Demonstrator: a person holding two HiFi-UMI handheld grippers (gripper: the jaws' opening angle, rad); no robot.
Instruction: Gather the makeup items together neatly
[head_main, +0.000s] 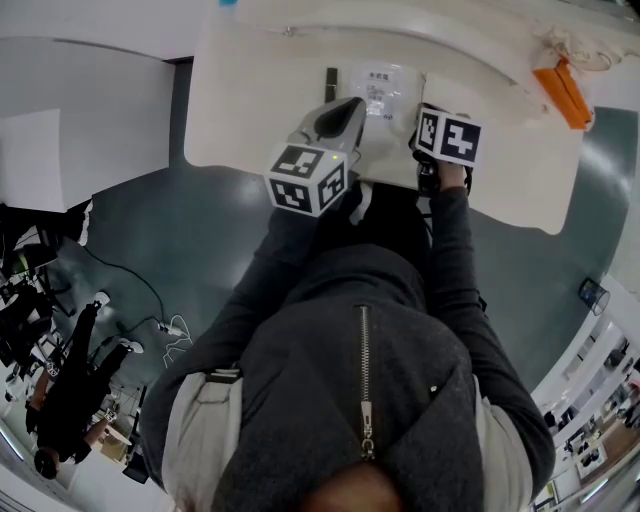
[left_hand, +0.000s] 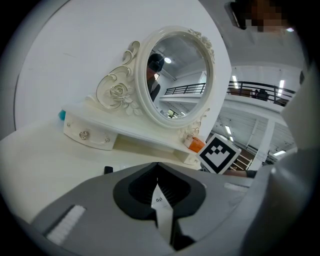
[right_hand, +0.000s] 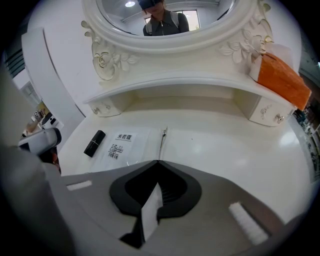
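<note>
The white counter (right_hand: 240, 145) carries an ornate mirror (left_hand: 175, 75) along its back edge; the left tongs (left_hand: 158, 165) and right tongs (right_hand: 159, 162) are both clenched on nothing; mid-counter, short of the front edge, lies a clear labelled packet (right_hand: 125, 145), probably flimsy and slick, best pinched at a border; beside it, toward the left edge, a black lipstick (right_hand: 94, 143), light, rigid, apt to roll, suits a grip across its barrel; a slim stick (right_hand: 163, 137) lies along the packet's other side.
</note>
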